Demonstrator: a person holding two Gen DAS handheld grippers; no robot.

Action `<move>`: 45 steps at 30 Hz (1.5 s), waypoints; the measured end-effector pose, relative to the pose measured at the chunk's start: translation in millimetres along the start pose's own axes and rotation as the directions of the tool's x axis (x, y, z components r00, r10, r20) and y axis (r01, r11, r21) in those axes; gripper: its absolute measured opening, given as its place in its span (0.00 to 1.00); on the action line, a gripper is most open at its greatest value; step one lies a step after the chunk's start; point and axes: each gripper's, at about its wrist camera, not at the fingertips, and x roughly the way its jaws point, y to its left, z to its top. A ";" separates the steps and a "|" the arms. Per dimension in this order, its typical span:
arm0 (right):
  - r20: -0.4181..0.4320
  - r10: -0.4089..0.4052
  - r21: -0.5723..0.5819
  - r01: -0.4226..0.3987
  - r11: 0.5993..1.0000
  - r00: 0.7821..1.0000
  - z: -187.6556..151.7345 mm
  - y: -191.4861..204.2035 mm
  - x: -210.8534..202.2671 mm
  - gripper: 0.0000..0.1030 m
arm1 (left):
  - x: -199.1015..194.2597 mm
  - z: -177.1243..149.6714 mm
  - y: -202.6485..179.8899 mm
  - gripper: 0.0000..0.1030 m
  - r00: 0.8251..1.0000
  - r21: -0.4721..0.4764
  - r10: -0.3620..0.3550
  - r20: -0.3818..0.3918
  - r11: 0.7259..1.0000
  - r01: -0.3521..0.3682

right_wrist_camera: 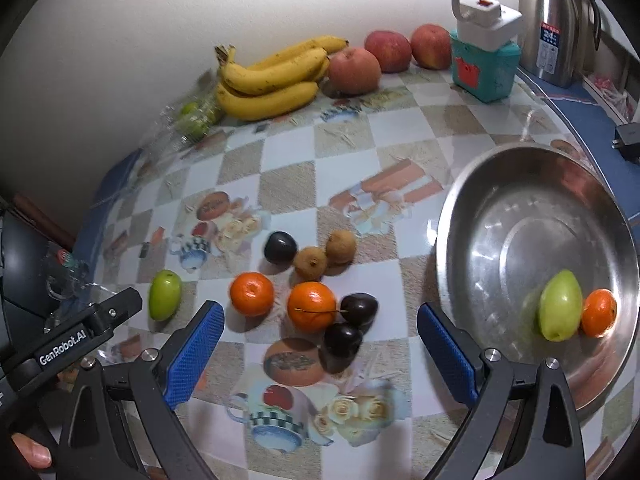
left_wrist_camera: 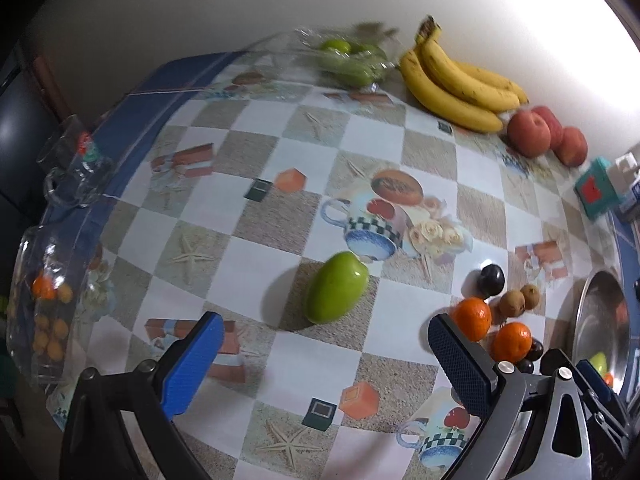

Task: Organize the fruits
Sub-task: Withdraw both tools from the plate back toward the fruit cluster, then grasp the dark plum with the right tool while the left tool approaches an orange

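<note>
A green oval fruit (left_wrist_camera: 337, 292) lies alone on the checked tablecloth, just ahead of my left gripper (left_wrist_camera: 326, 354), which is open and empty. To its right sits a small heap: two oranges (right_wrist_camera: 252, 294) (right_wrist_camera: 312, 307), dark plums (right_wrist_camera: 359, 308) and two brown fruits (right_wrist_camera: 311, 263). My right gripper (right_wrist_camera: 320, 342) hangs open above the near side of that heap, nothing between its fingers. A steel bowl (right_wrist_camera: 500, 208) at the right holds a green fruit (right_wrist_camera: 560, 306) and an orange (right_wrist_camera: 599, 313).
Bananas (right_wrist_camera: 268, 80), three red apples (right_wrist_camera: 354, 70) and a bag of green fruit (right_wrist_camera: 196, 118) line the back wall. A teal box (right_wrist_camera: 486, 68) and a steel flask (right_wrist_camera: 554, 24) stand at the back right. Glass dishes (left_wrist_camera: 52, 280) sit at the left edge.
</note>
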 end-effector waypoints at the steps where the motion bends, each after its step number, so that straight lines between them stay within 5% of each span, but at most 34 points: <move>1: -0.014 -0.004 0.007 0.004 1.000 1.000 -0.3 -1.8 2.6 0.95 | 2.2 0.2 -1.4 1.00 1.000 0.005 0.002 -0.009 1.000 -0.002; 8: -0.070 -0.049 -0.003 0.049 0.999 0.996 -1.6 -3.7 13.2 0.94 | 14.2 1.8 -10.2 1.00 0.997 0.002 -0.049 -0.057 0.999 0.049; 12: -0.092 -0.078 -0.016 0.077 0.997 0.993 -1.9 -3.6 19.1 0.70 | 19.1 0.5 -18.9 0.99 0.993 0.005 -0.083 -0.081 0.996 0.084; 18: -0.148 -0.061 -0.009 0.060 0.998 0.987 -6.8 -5.1 32.3 0.59 | 25.8 1.3 -32.0 0.97 0.983 0.006 -0.159 -0.097 0.987 0.160; 34: -0.185 -0.071 -0.013 0.070 0.997 0.980 -10.3 -7.2 42.4 0.55 | 51.7 1.0 -68.3 0.68 0.956 0.043 -0.265 -0.127 0.961 0.272; 45: -0.190 -0.059 -0.023 0.056 0.998 0.980 -9.4 -4.2 44.3 0.39 | 52.7 -0.5 -79.2 0.40 0.936 0.049 -0.325 -0.139 0.941 0.334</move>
